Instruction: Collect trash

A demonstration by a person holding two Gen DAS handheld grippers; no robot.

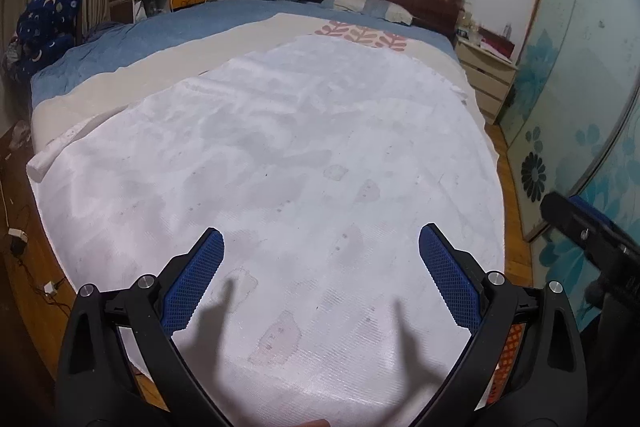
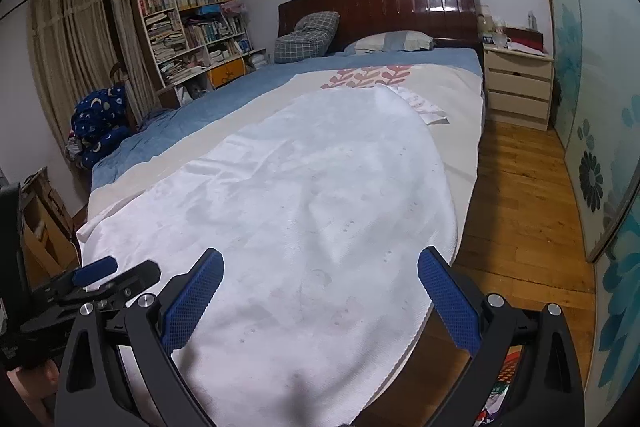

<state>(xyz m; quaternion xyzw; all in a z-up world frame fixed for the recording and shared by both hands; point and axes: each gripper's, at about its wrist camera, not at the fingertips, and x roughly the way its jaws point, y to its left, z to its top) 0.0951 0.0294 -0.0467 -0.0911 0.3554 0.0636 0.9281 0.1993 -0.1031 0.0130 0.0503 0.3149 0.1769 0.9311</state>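
Blue-padded fingers (image 1: pixel 448 279) of my left gripper (image 1: pixel 320 279) frame the near end of the white sheet (image 1: pixel 300 155) on the bed (image 2: pixel 224 95), and I see no trash anywhere on it, so I judge the sensible step is to scan the wood floor (image 2: pixel 520 195) and bedside before committing to a reach. Both my left gripper and my right gripper (image 2: pixel 320 291) hover spread wide, holding nothing and touching nothing

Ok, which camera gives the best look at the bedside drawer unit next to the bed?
The right wrist view: the bedside drawer unit shows its whole front, three drawers and cluttered top, unobstructed. In the left wrist view it sits near the edge, smaller and distorted.
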